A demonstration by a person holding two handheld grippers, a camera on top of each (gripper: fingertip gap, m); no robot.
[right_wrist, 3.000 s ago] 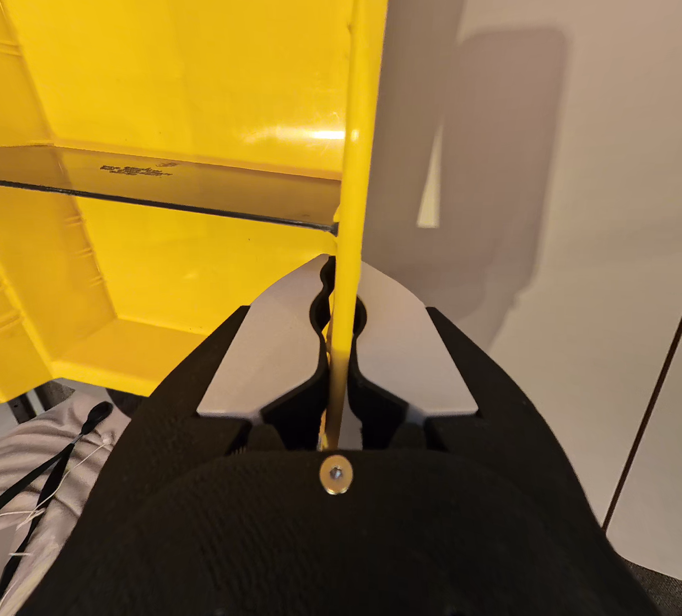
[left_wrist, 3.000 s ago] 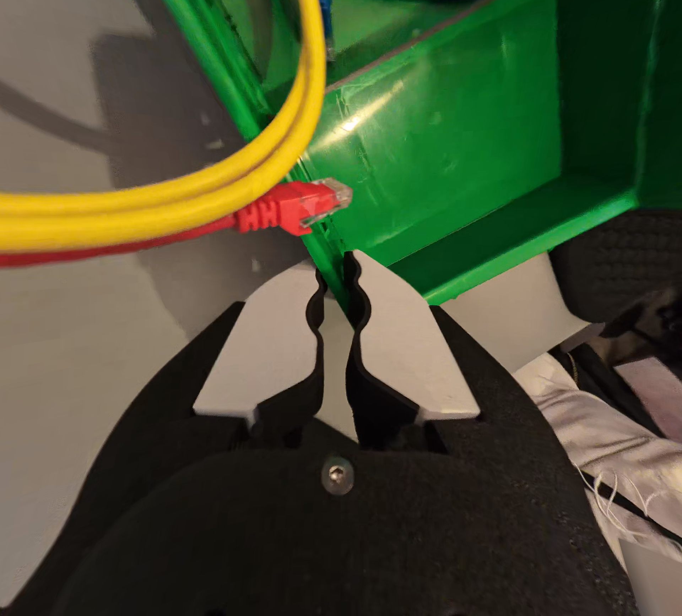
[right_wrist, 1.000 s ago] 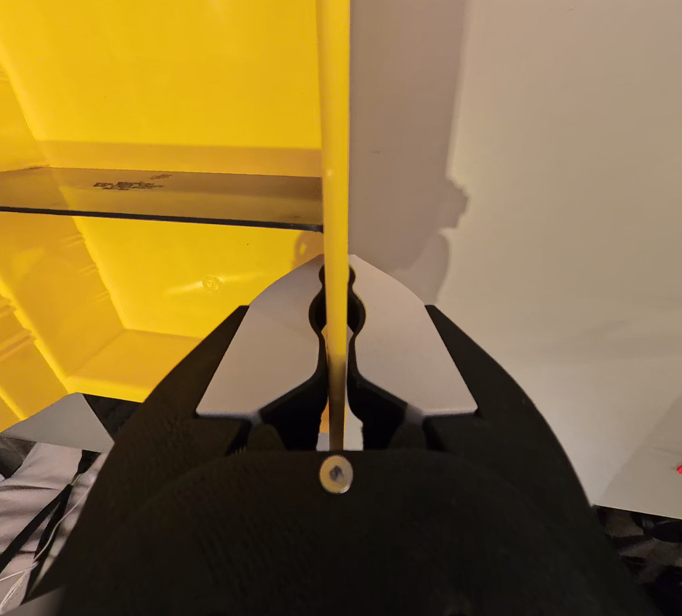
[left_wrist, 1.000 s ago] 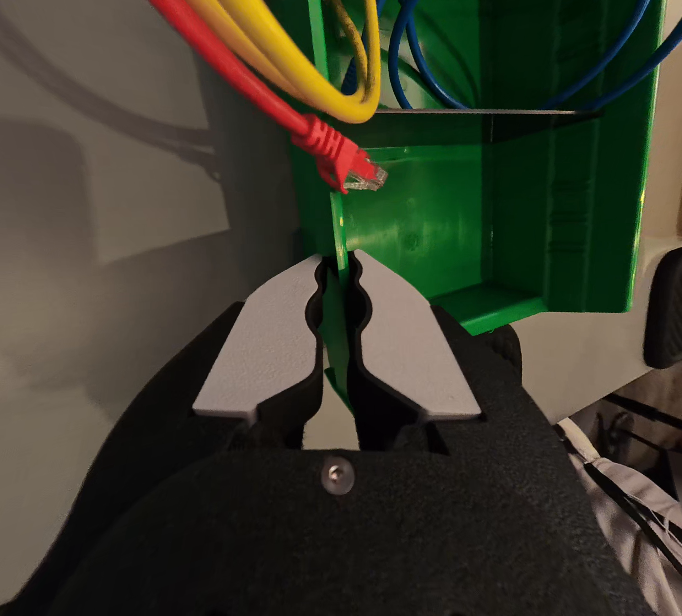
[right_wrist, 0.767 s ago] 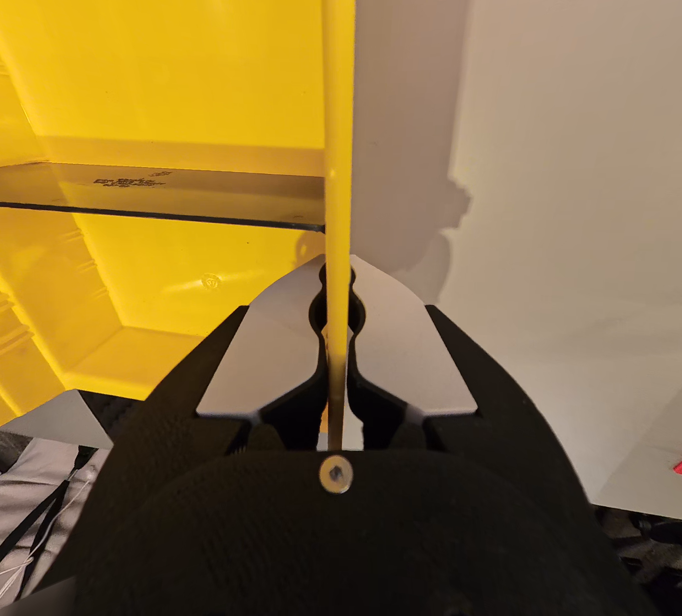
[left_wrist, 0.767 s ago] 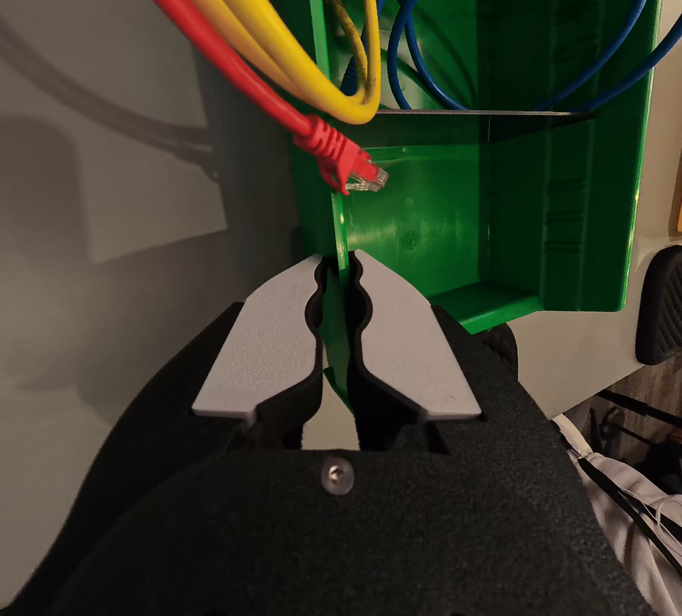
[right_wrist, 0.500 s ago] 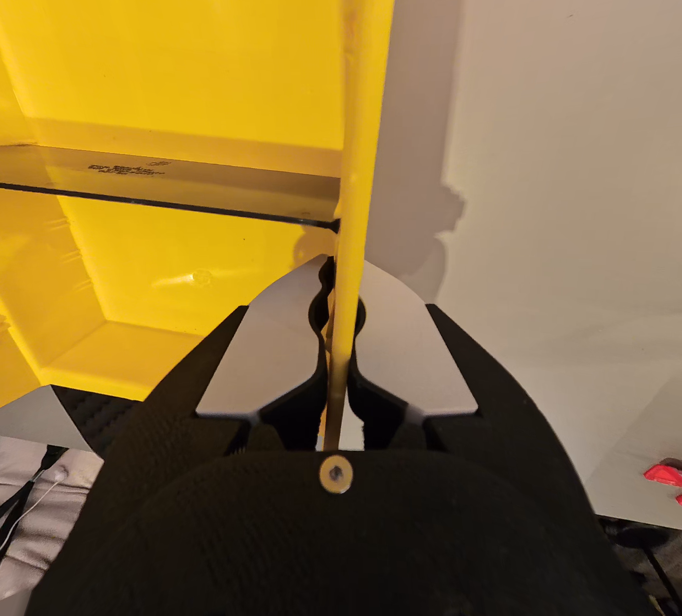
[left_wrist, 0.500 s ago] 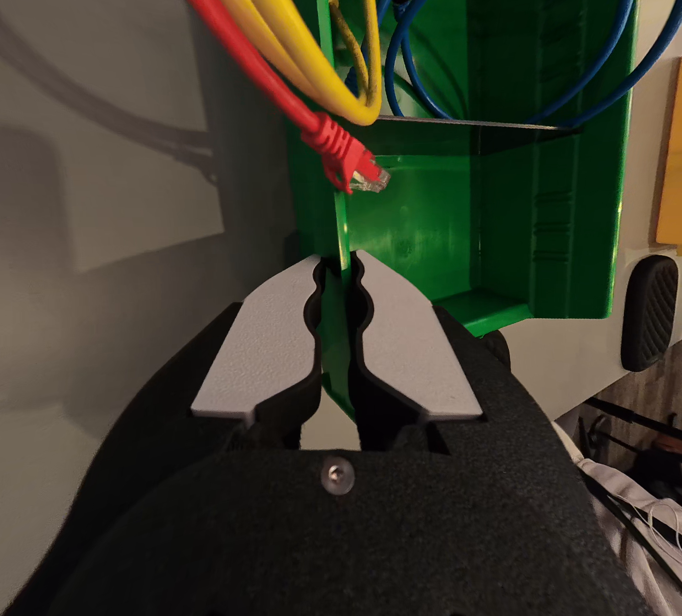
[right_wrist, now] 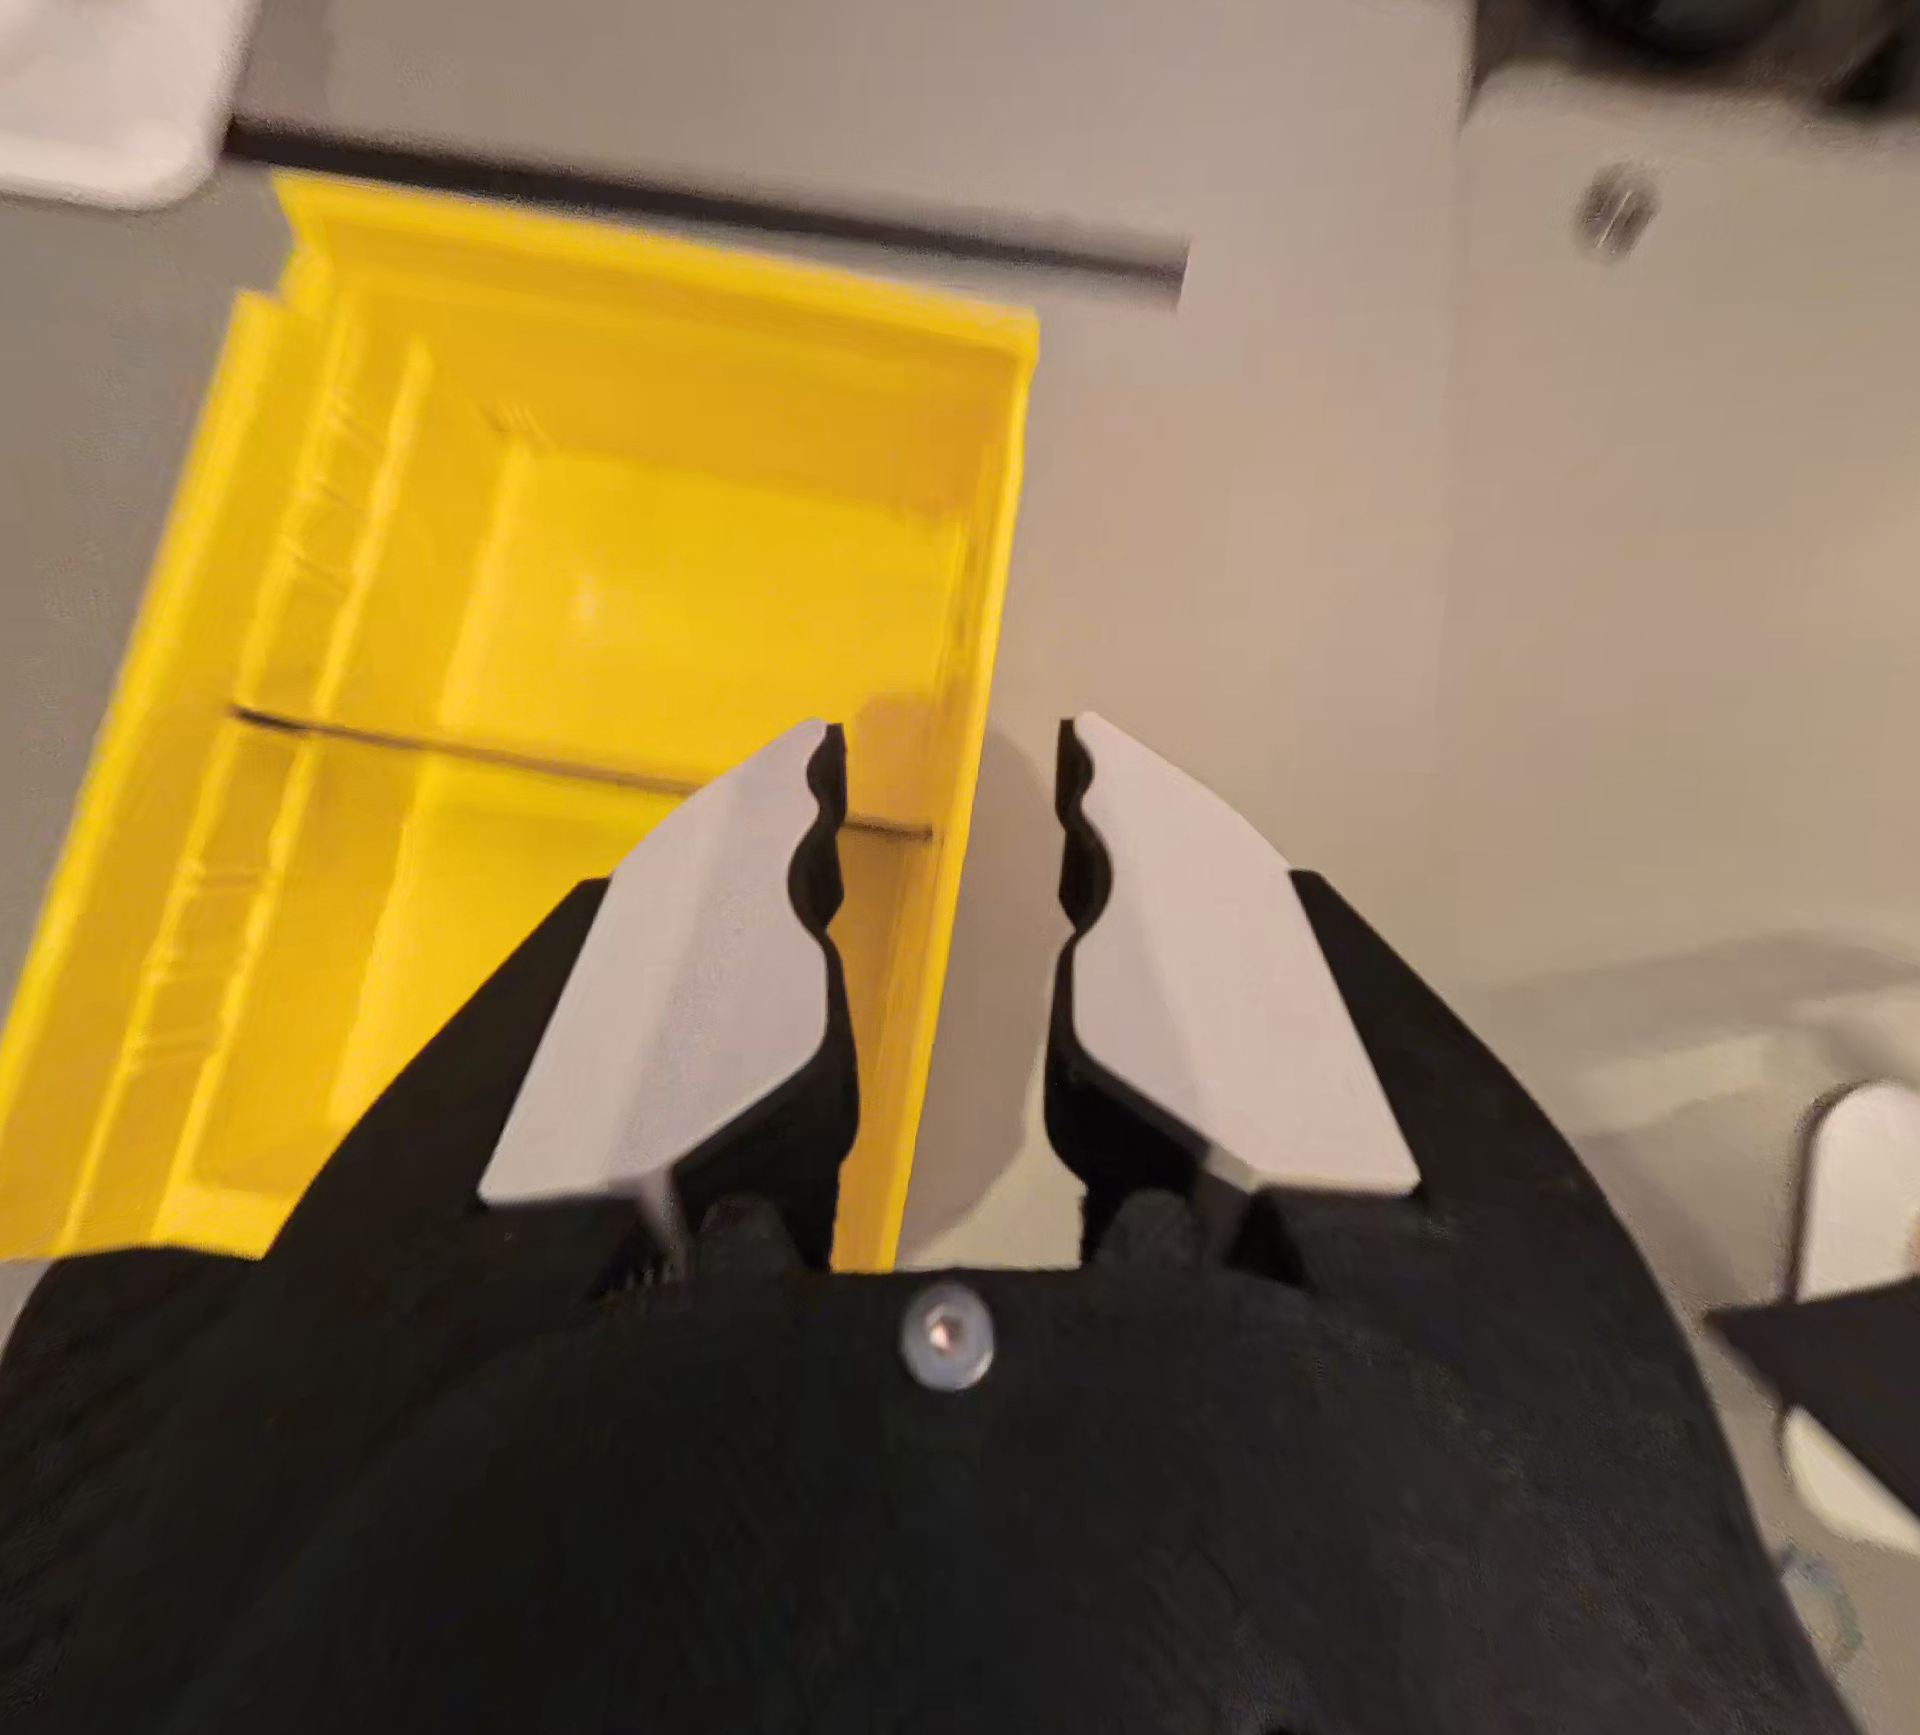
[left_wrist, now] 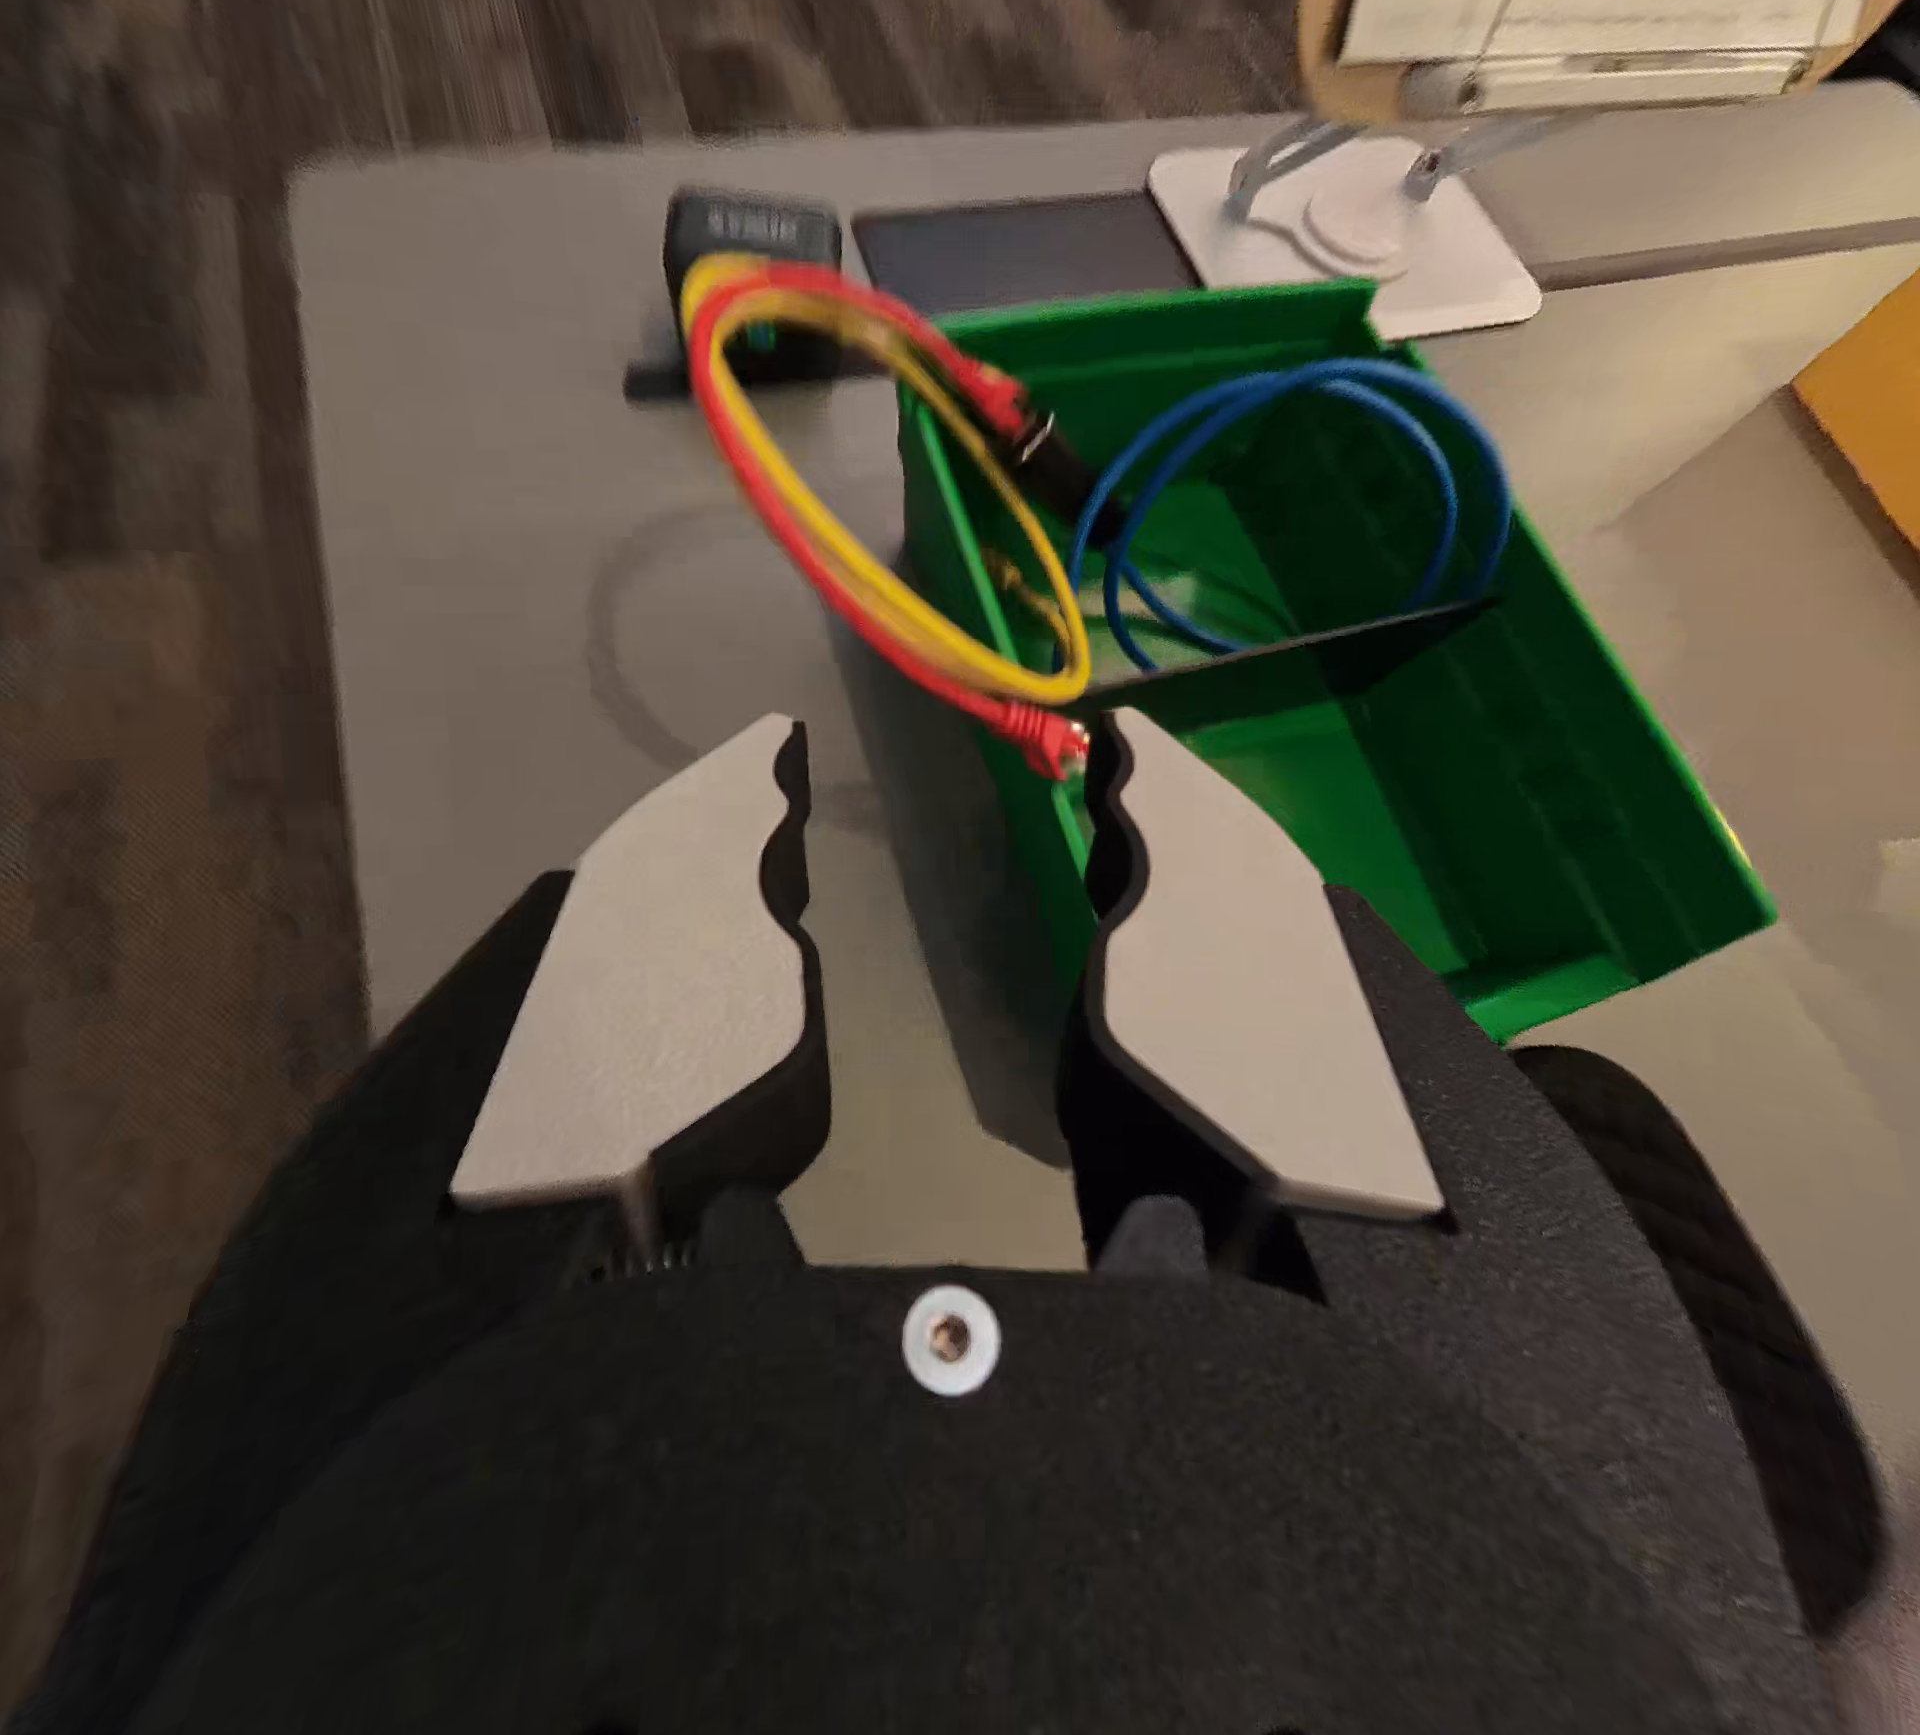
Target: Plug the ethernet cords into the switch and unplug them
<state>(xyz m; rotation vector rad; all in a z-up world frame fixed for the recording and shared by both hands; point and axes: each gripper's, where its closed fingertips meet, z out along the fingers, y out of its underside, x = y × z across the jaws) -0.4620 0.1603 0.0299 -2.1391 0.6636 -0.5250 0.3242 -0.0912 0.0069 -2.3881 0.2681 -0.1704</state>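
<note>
In the left wrist view my left gripper (left_wrist: 951,750) is open and holds nothing, above the left wall of a green bin (left_wrist: 1507,802). A red cord (left_wrist: 790,522) and a yellow cord (left_wrist: 935,605) loop from the black switch (left_wrist: 750,231) at the back over that wall. The red cord's plug (left_wrist: 1049,740) hangs just beside my right fingertip, not gripped. A blue cord (left_wrist: 1455,480) lies coiled inside the bin. In the right wrist view my right gripper (right_wrist: 951,740) is open and empty over the right wall of a yellow bin (right_wrist: 623,594).
Both bins sit on a grey table (left_wrist: 468,542), each with a dark divider (left_wrist: 1299,657). A dark flat pad (left_wrist: 1018,246) and a white stand base (left_wrist: 1351,241) lie behind the green bin. A white object (right_wrist: 104,23) is at the back left of the yellow bin. The gap from one gripper's tips to the other's is roughly 85 centimeters. My left tips are roughly 30 centimeters from the black switch (left_wrist: 750,231).
Both grippers were shut on their bins' walls, left on green, right on yellow. Both have now opened, let go and drawn back and up from the bins.
</note>
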